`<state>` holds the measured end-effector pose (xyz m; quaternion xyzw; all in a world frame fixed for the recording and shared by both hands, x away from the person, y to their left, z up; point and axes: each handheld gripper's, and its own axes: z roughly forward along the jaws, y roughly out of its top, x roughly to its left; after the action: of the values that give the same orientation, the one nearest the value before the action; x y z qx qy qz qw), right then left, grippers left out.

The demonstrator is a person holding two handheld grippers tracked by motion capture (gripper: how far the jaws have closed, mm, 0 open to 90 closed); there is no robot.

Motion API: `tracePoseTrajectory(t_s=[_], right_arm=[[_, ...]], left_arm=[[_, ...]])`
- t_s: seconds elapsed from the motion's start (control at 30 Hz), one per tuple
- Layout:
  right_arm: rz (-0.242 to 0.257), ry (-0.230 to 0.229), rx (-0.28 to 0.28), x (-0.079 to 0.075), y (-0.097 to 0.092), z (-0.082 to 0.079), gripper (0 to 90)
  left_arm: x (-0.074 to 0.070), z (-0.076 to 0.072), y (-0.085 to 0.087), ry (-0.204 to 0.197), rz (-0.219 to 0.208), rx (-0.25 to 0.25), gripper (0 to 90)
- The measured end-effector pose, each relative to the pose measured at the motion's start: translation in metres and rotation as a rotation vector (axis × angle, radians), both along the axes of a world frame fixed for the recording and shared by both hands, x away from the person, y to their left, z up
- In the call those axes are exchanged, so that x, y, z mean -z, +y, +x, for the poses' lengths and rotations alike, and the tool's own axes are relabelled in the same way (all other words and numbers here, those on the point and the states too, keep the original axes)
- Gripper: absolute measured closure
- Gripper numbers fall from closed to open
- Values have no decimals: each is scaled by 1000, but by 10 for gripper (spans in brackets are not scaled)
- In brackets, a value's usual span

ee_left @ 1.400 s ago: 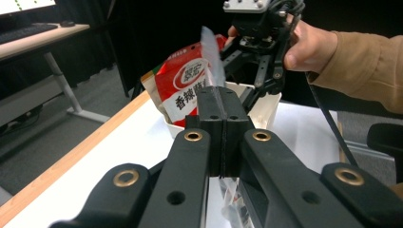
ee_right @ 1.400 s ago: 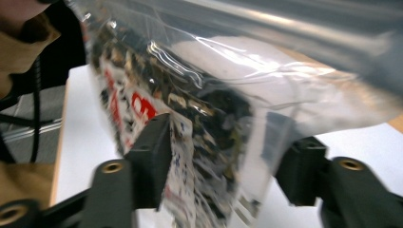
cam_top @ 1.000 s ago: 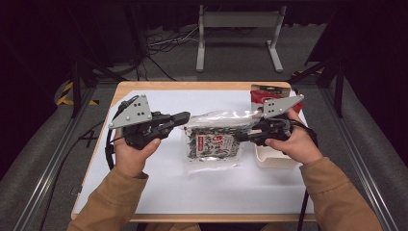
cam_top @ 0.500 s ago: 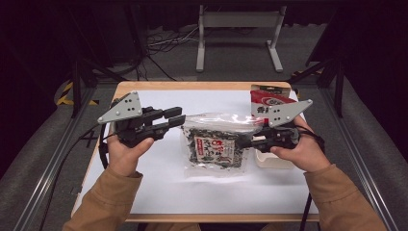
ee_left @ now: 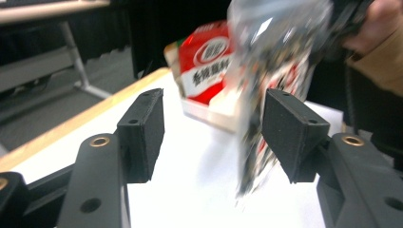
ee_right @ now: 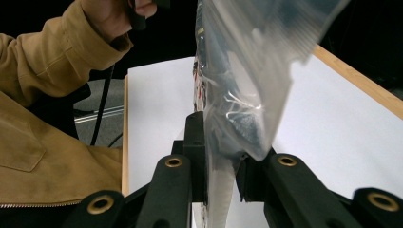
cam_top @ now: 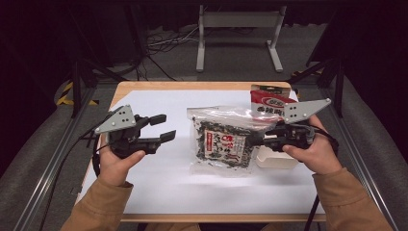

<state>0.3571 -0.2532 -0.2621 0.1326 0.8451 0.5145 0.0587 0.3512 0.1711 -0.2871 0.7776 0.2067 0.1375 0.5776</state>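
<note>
Right claw (cam_top: 254,140) pinches bag (cam_top: 222,144) edge | left claw (cam_top: 162,128) just opened, empty, bag beyond | light, limp, slippery film; grip seam

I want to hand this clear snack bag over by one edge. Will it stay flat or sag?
It will probably sag: the clear snack bag is thin film that creases where the right gripper pinches it. It looks light for its size, since one pinch holds it off the table. The glossy film may slip, so the open left gripper should bite well in.
</note>
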Motion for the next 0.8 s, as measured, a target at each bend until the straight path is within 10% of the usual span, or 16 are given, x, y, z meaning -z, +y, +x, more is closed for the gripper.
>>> tracePoseTrajectory(t_s=[0.8], right_arm=[[51,-13,126,-24,-41,-12,768]], left_arm=[[81,13,36,79,150,-173,285]])
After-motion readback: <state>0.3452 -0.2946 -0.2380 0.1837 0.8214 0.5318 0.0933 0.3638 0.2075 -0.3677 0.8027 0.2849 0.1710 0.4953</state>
